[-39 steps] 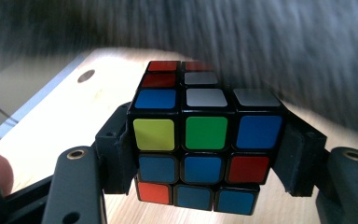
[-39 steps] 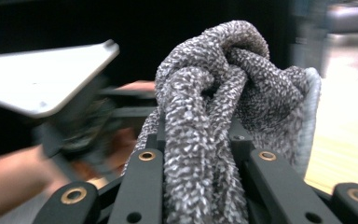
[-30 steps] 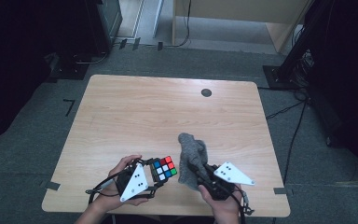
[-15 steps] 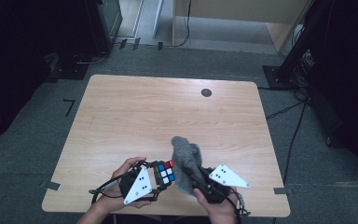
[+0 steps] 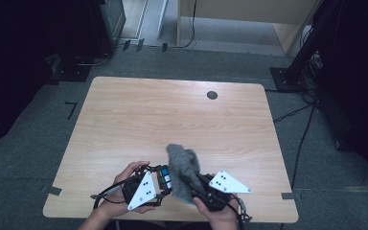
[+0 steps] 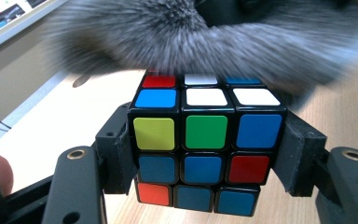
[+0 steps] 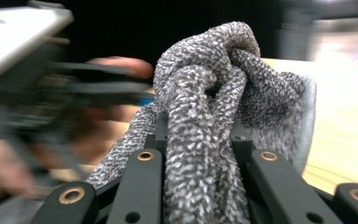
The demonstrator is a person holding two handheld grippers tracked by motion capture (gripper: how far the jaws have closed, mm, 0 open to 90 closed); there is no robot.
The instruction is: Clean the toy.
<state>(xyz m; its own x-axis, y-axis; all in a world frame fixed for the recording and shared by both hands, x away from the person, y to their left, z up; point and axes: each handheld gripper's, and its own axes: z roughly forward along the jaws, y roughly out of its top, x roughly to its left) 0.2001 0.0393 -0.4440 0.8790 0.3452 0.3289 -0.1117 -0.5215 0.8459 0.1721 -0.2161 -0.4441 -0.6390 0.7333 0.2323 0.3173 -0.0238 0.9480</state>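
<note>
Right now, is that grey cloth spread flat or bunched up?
Bunched up: the grey cloth is wadded into thick folds, clamped in the right gripper.

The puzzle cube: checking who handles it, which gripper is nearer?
Left. The left gripper clamps the puzzle cube between its jaws; the right gripper, beside it, holds a grey cloth against it.

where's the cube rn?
High view: the cube sits at the table's near edge, clamped in the left gripper, with the grey cloth touching its right side.
</note>
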